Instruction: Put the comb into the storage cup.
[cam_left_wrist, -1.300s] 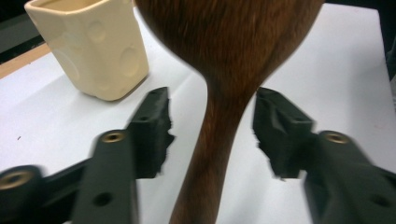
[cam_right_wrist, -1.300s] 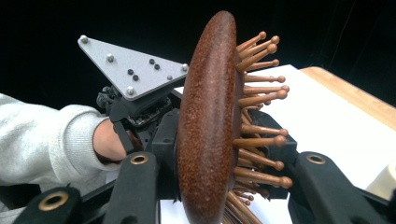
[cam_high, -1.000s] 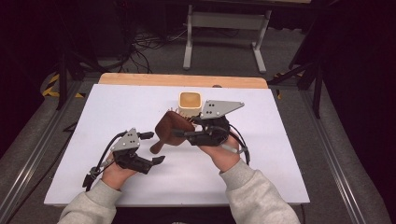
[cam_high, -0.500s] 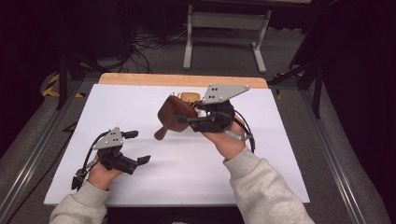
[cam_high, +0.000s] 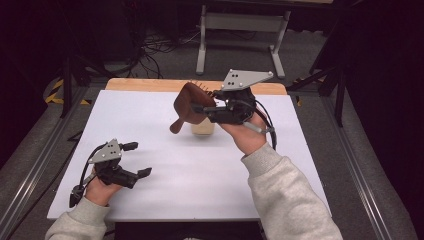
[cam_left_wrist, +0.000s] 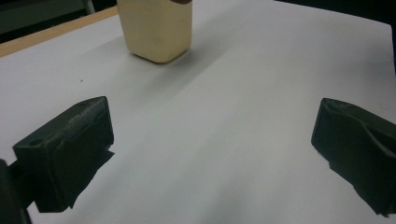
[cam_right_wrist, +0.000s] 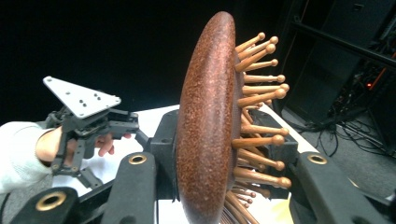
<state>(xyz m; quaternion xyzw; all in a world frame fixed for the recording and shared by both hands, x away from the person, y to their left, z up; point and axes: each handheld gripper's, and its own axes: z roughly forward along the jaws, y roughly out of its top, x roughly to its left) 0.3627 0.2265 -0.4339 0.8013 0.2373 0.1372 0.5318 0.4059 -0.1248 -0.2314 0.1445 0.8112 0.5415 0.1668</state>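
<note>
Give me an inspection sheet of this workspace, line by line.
Surface: white sheet over a wooden table.
Job's things: brown wooden pin-bristle hairbrush held in the air; cream plastic cup upright beneath it.
Clutter: nothing seen.
Tools: right tool shut on the hairbrush; left tool open, low over the sheet.
Cables: black cable trailing from the left tool; floor cables behind the table.
Surroundings: grey metal stand, dark floor.

Dark room; grey carpet floor, cables beyond the white table, a grey stand behind.
</note>
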